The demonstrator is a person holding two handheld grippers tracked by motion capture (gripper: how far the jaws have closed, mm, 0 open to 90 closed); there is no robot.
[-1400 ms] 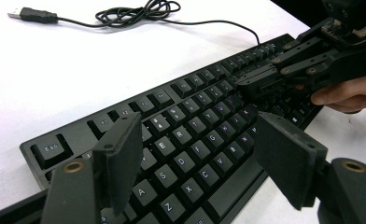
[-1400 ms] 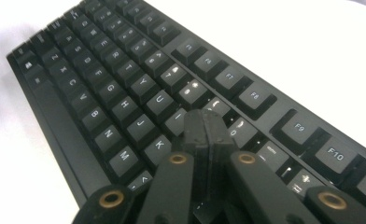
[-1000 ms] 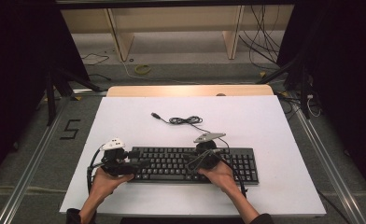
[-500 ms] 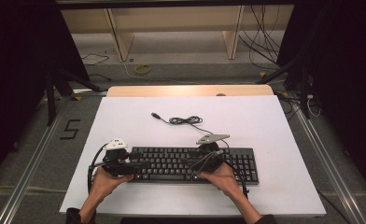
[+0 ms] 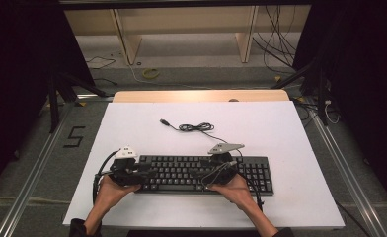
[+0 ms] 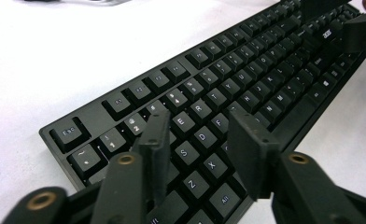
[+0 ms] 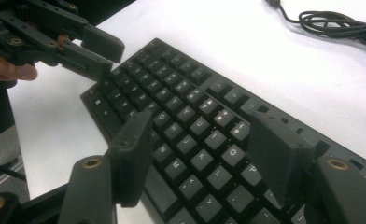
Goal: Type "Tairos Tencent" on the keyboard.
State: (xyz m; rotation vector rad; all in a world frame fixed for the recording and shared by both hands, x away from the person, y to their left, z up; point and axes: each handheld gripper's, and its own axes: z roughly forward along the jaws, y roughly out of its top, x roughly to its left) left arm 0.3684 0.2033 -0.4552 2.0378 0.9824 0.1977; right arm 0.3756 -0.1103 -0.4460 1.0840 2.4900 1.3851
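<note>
The keyboard point(image 5: 201, 174) is lying at the counter's point(image 5: 290, 128) six o'clock edge. The left hand-held gripper point(image 6: 200, 144) and right hand-held gripper point(image 7: 204, 154) are hovering released over its keys, seemingly lining up. Next, probably, each is needing to settle on an end or key.

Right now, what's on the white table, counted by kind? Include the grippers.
Keyboard: 1
Loose black cable: 1
Handheld grippers: 2, left gripper and right gripper, both with fingers spread over the keys
Total: 4
</note>
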